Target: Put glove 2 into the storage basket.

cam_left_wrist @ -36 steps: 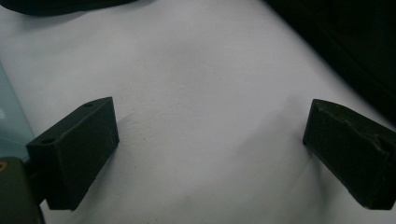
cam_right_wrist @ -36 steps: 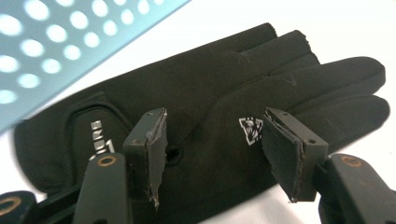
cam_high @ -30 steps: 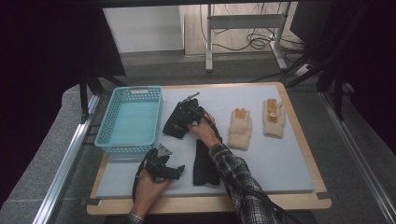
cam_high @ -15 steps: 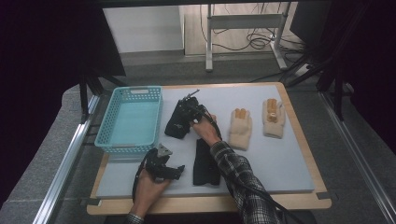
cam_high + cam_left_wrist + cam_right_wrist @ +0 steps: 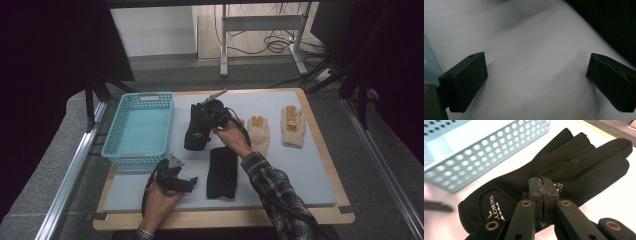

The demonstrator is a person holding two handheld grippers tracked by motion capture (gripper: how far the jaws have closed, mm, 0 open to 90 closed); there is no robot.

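A black glove (image 5: 195, 136) with white lettering lies beside the blue basket (image 5: 140, 127). My right gripper (image 5: 201, 120) is over its upper part. In the right gripper view the glove (image 5: 584, 157) spreads out under that gripper (image 5: 543, 182), whose jaws are pressed together on the palm fabric. A second black glove (image 5: 222, 172) lies flat nearer the front. My left gripper (image 5: 191, 183) rests low at the front left, just left of that glove. Its jaws (image 5: 536, 72) stand wide apart over bare grey mat, with the glove's dark edge (image 5: 614, 22) at the upper right.
Two beige gloves (image 5: 258, 134) (image 5: 293, 126) lie palm up to the right of my right hand. The basket wall (image 5: 474, 157) sits close to the held glove. A wooden board (image 5: 320, 150) edges the grey mat (image 5: 295, 170).
My right gripper and the black glove under it have shifted slightly toward the far side. The left gripper has stayed in place.
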